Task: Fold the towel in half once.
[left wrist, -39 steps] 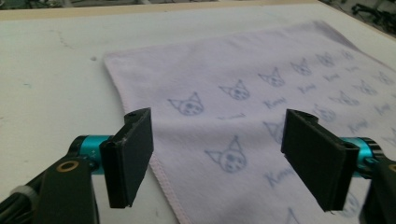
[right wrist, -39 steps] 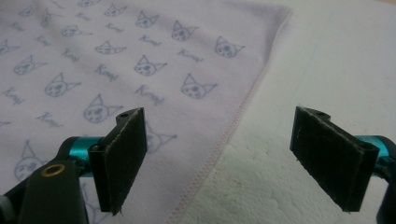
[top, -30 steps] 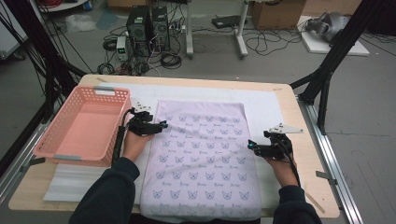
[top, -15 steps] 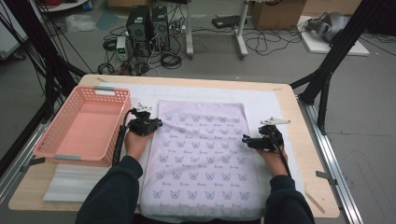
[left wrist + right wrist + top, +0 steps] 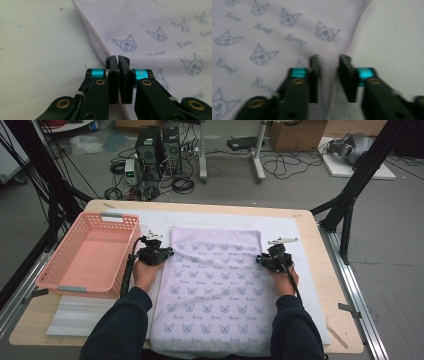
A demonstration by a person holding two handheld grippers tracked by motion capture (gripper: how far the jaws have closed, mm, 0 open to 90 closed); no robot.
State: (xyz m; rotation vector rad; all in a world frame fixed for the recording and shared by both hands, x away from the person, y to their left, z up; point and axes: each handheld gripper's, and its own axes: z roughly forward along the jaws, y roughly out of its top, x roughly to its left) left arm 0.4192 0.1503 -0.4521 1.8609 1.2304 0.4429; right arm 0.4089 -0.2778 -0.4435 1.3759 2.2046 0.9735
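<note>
**Both tools at the towel's side hems**

My left tool (image 5: 117, 58) has its jaws pressed together on the left hem of the lilac cat-print towel (image 5: 215, 290); in the left gripper view the stitched edge runs straight in between the pads, so it is pinching the cloth. My right tool (image 5: 329, 60) sits over the opposite hem. Its jaws have just been closing, yet in the right gripper view a gap remains between them, with the hem lying in that gap and the pads not pressing it; the picture is blurred.

From the high view, the left tool (image 5: 156, 254) and right tool (image 5: 272, 259) are level with each other at the towel's upper part. The towel lies flat on a white mat (image 5: 300, 235) covering the wooden tabletop (image 5: 340, 320). A pink plastic basket (image 5: 120, 220) stands just left of my left hand (image 5: 146, 272).
</note>
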